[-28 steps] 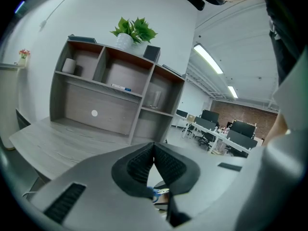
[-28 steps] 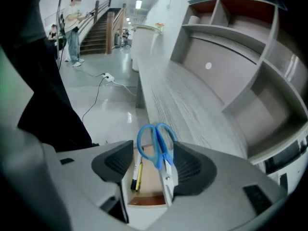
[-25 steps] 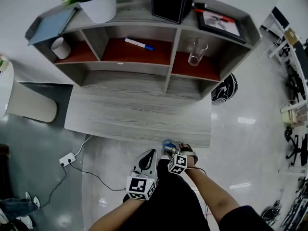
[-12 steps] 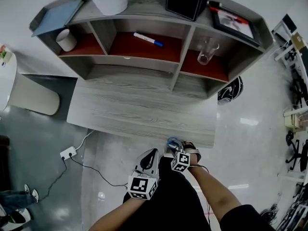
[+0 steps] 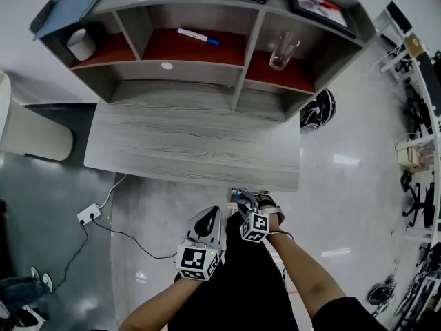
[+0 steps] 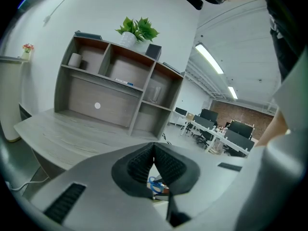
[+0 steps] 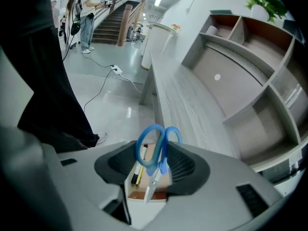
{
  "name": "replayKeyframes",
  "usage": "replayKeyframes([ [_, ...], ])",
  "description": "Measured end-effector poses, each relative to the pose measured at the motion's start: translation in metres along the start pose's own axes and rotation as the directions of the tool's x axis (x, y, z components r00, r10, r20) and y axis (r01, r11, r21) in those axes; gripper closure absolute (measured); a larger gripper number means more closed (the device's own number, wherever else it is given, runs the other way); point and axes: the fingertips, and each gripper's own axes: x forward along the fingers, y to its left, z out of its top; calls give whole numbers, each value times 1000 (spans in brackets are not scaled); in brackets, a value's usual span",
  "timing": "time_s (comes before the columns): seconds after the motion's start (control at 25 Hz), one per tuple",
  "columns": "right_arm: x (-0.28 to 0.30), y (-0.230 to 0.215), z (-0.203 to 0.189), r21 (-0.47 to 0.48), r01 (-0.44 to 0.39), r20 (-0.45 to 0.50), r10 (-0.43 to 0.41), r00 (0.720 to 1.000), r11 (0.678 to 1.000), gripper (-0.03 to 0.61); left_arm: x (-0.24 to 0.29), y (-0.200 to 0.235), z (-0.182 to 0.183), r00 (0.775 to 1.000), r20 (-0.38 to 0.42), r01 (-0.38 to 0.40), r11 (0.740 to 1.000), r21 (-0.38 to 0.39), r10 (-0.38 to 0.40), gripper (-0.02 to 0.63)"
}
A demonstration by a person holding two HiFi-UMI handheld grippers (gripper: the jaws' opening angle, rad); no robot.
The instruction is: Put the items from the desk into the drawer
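Right hand-held gripper (image 7: 154, 149) points steeply down, its jaws wide and just now closing in a little, pinching the blue handles of the scissors (image 7: 161, 166) between the pads; the blades point tip-down toward the open drawer (image 7: 157, 195); a yellow-and-black pen (image 7: 137, 176) lies in the drawer along its left wall, above the brown bottom; the drawer sits at the near edge of the grey wood-grain tabletop (image 5: 193, 143), close to the person's body; the left hand-held gripper (image 6: 154, 148) hangs just beside the right one, jaws pressed together at the tips with nothing between them, aimed across the tabletop; at the back of the tabletop stands a shelf unit (image 5: 238, 102); in its compartments are a white cup (image 5: 80, 44) at the left, a blue-capped marker (image 5: 198, 36) lying in the middle, and a clear glass (image 5: 280, 50) at the right.
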Motion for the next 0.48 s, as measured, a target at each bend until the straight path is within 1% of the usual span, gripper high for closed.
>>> replayKeyframes([
  [0.12, -5, 19, -4, -12, -33, 19, 33, 999, 999, 370, -7, -5, -9, 999, -3, -40, 999, -4, 40, 601],
  [0.36, 6, 47, -27, -79, -125, 34, 128, 991, 989, 370, -17, -10, -19, 984, 11, -178, 984, -14, 178, 601],
  [0.48, 17, 52, -40, -102, -161, 23, 164, 986, 982, 370, -19, -16, -32, 978, 1, -210, 977, -25, 211, 601],
])
